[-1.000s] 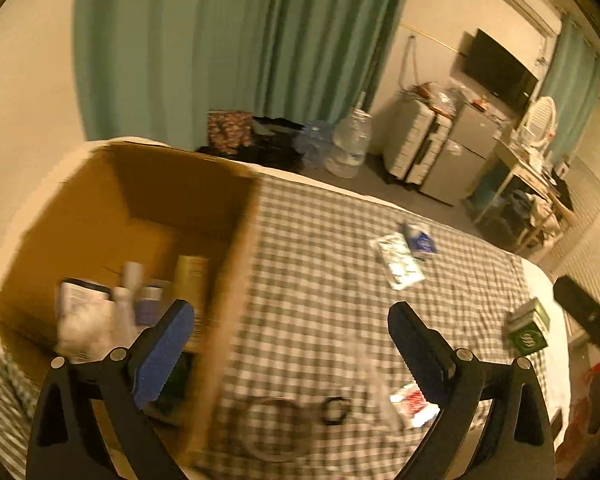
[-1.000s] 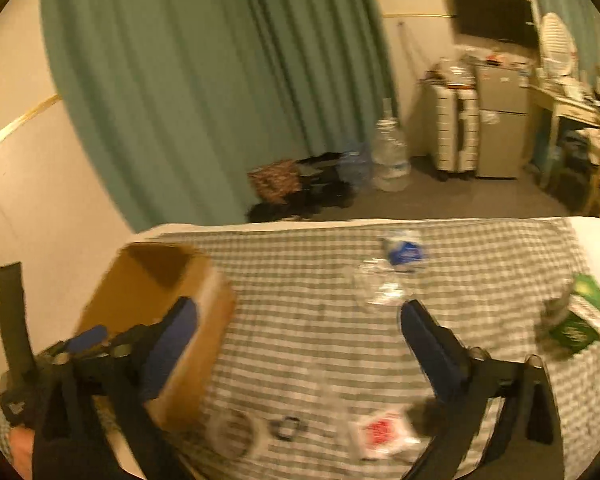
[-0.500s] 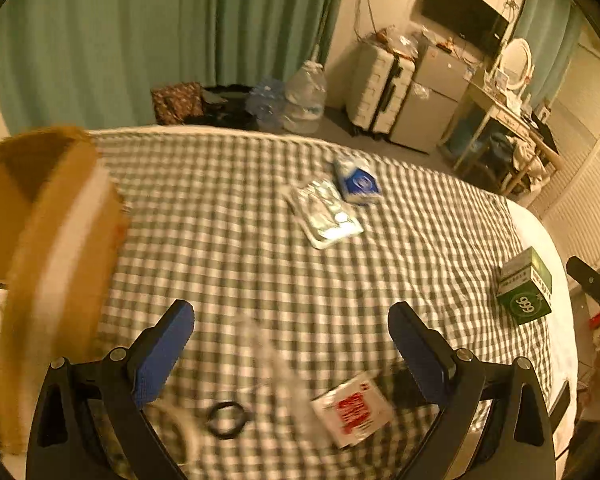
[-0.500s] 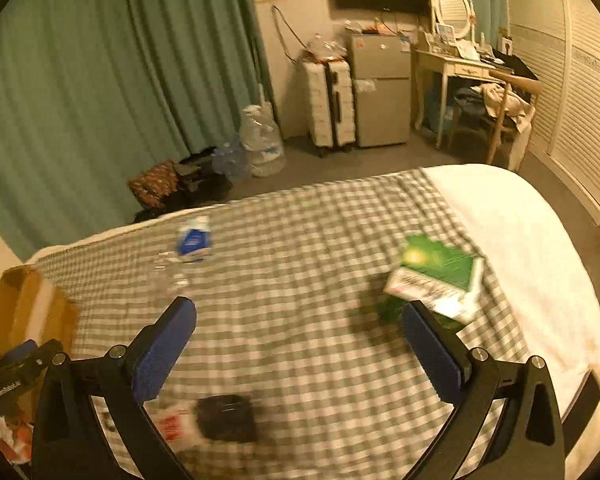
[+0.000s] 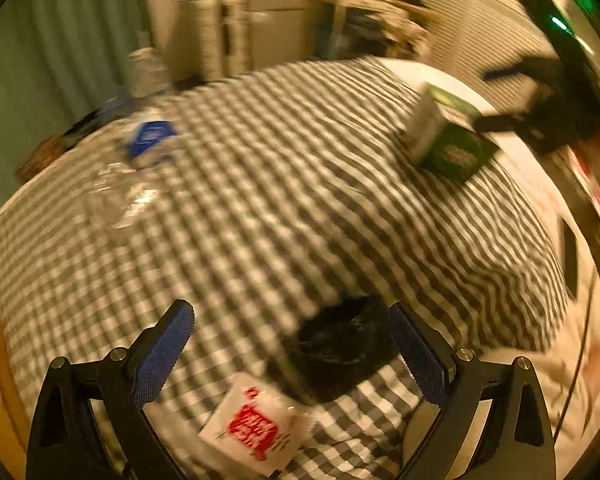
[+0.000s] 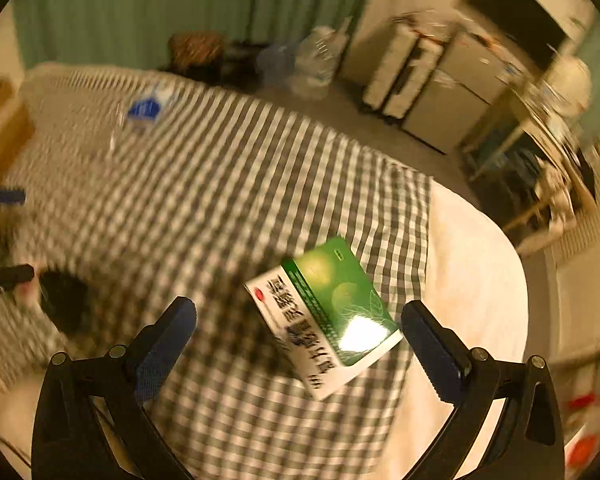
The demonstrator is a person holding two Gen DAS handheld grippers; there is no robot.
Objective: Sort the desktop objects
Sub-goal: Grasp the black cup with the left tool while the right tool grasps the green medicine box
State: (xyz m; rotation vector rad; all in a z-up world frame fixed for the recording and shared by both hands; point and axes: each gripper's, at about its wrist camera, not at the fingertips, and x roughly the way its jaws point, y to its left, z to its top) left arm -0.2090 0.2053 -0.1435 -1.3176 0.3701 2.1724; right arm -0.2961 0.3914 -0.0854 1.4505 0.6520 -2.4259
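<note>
My right gripper (image 6: pixel 300 340) is open, with a green and white medicine box (image 6: pixel 328 316) lying on the checked cloth between its fingers, nearer the right one. The box also shows far right in the left wrist view (image 5: pixel 448 136). My left gripper (image 5: pixel 292 340) is open over a black object (image 5: pixel 340 344) and a white packet with red print (image 5: pixel 256 428). A blue and white pouch (image 5: pixel 150 138) and a clear plastic bag (image 5: pixel 116 196) lie at the far left. Both views are blurred by motion.
The cardboard box edge (image 6: pixel 0 120) shows at the far left of the right wrist view. The checked cloth (image 5: pixel 280 200) ends at a white surface (image 6: pixel 472 280) on the right. Suitcases, a cabinet and water bottles stand beyond the bed.
Both grippers have swung right, away from the cardboard box. The right gripper has closed in on the green box; the left now hovers over the black object and red-print packet.
</note>
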